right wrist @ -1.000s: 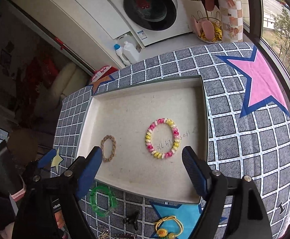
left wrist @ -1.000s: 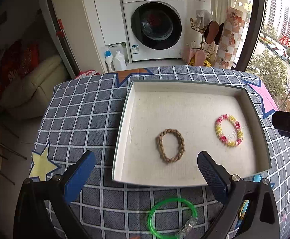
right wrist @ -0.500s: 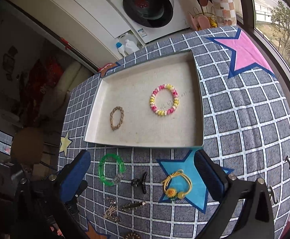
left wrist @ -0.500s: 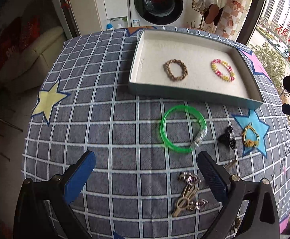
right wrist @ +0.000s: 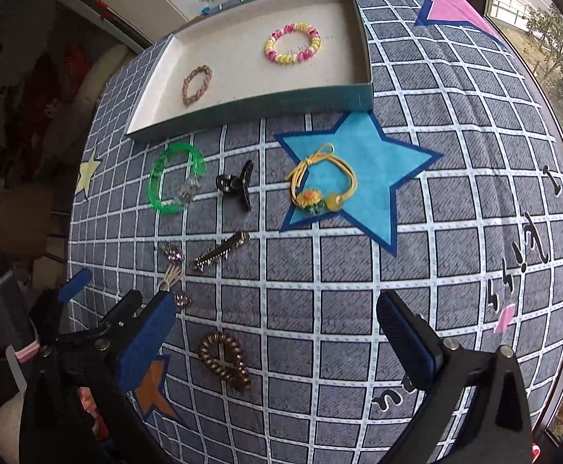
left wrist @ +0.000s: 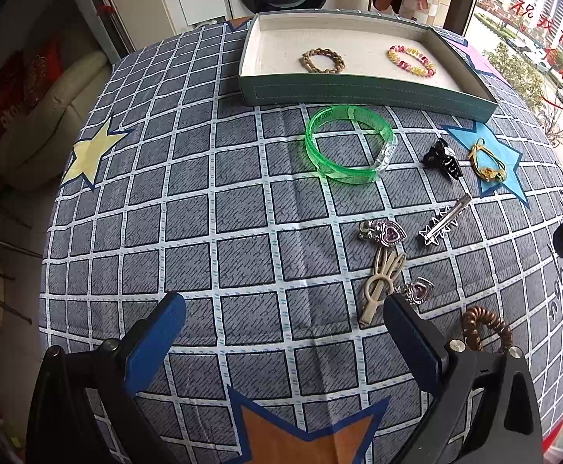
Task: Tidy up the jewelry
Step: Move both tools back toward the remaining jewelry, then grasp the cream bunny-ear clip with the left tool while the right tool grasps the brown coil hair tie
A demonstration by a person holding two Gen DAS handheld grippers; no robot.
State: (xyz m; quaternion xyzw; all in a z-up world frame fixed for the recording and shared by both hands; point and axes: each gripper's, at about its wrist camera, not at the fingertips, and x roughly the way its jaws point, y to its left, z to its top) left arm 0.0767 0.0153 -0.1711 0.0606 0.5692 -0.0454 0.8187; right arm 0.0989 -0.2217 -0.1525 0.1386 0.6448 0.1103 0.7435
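Above the checked cloth (left wrist: 204, 232), both the left tool (left wrist: 283, 332) and right tool (right wrist: 275, 323) hang spread wide, pinching nothing.

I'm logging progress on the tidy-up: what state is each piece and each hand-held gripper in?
Tray: open, holds two bracelets.
Brown braided bracelet: in tray.
Pink-yellow bracelet: in tray.
Green bangle: on cloth, outside tray.
Black claw clip: on cloth.
Left hand-held gripper: open, empty.
Right hand-held gripper: open, empty.

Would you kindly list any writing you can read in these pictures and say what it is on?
Red Chinese characters on the window: only partly in view, not readable with confidence.
Black printed characters on the tablecloth: upside down and stylised, not readable.
Faint marks on the tray floor: too small to read.
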